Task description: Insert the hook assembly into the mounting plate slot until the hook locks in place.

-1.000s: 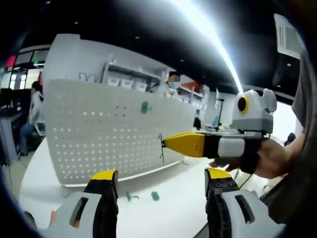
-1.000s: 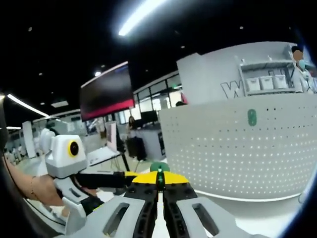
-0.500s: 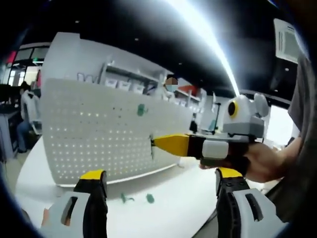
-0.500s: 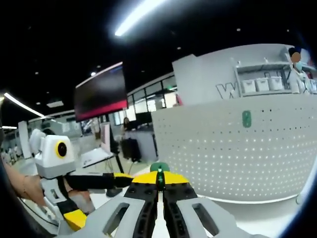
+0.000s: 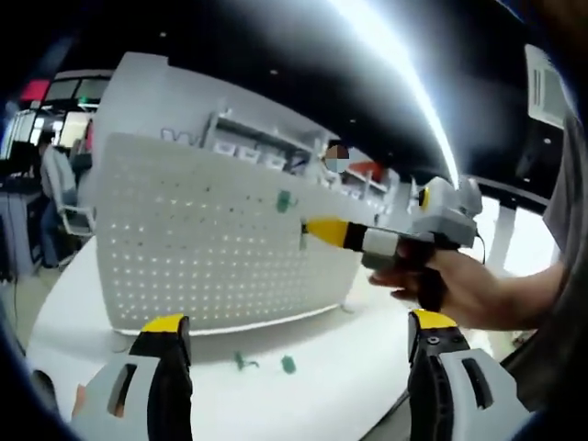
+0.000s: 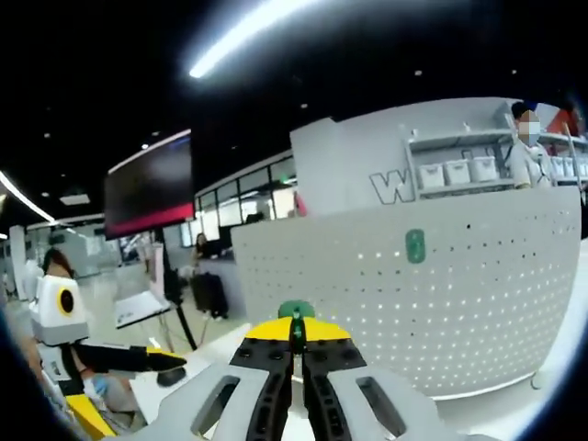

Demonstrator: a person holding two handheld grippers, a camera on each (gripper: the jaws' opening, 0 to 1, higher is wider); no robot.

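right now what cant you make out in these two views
- Hook in the right tongs, right gripper view: mostly hidden between the shut yellow tips; its shape is unclear.
- Hook's tip against the pegboard, left gripper view: too small to tell whether it touches or enters a hole.
- Green pieces on the table: too small and blurred to identify.

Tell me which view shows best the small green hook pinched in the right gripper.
The left gripper view: the right gripper comes in side-on, the hook hanging at its tips near the white perforated board. The right gripper view shows just a green sliver between shut jaws.
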